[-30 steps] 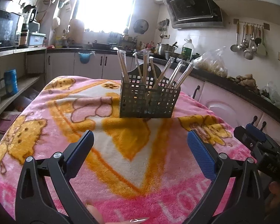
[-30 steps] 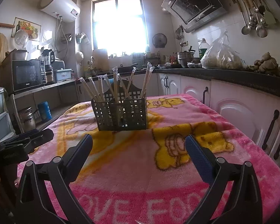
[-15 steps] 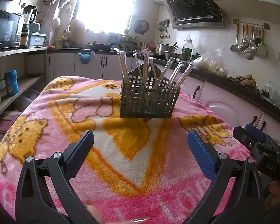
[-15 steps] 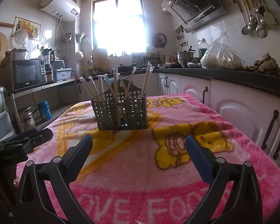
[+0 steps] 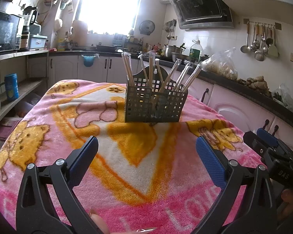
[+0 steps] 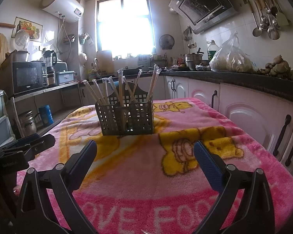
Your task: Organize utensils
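A dark perforated utensil holder (image 5: 155, 102) is standing upright on the pink cartoon blanket (image 5: 68, 117) that is covering the table. From the left wrist view it is sitting at about twelve o'clock, well apart from the gripper; from the right wrist view it is sitting at about eleven o'clock, also well ahead. Wrapped chopsticks (image 5: 185, 76) are poking out of its compartments, some leaning toward ten o'clock and others toward two o'clock, with a few standing nearly straight. Which compartment each pair is sitting in is hard to tell through the grid.

The left gripper (image 5: 146, 156) is hovering low over the near part of the blanket, its blue-padded fingers (image 5: 210, 163) spread wide with nothing between them. The right gripper (image 6: 145, 156) is doing the same, jaws gaping wide over the blanket's lettering and holding nothing. Each gripper is showing at the edge of the other's view: the right one at about four o'clock in the left view, the left one at about eight o'clock in the right view.

A fingertip (image 5: 96, 217) is peeking in at six o'clock under the left gripper. Ladles (image 5: 259, 42) are hanging on the wall at two o'clock, and a microwave (image 6: 27, 77) is sitting on the counter at nine o'clock.
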A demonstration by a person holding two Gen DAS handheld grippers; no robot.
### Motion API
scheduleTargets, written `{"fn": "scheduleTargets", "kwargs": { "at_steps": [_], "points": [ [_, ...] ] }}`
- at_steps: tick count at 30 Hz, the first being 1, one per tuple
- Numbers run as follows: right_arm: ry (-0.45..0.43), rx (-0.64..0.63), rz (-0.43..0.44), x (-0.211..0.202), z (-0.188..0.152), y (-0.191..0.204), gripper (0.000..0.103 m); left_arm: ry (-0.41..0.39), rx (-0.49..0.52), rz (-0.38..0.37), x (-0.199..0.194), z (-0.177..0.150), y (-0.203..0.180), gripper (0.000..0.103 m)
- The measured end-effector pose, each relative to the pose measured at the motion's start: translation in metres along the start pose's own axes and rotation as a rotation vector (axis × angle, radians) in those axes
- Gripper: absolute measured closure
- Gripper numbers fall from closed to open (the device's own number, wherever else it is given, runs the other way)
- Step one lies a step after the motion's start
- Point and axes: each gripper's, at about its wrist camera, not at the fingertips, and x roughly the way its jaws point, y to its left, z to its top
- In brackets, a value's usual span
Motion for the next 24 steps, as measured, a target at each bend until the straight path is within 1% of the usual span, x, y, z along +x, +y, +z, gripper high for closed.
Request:
{"fn": "scheduleTargets", "kwargs": {
  "at_steps": [24],
  "points": [
    [0.005, -0.003, -0.002, -0.0004, -0.0011, 0.0009, 0.006, 0.003, -0.003, 0.001, 0.001, 0.0013, 0.0007, 0.011]
  ]
}}
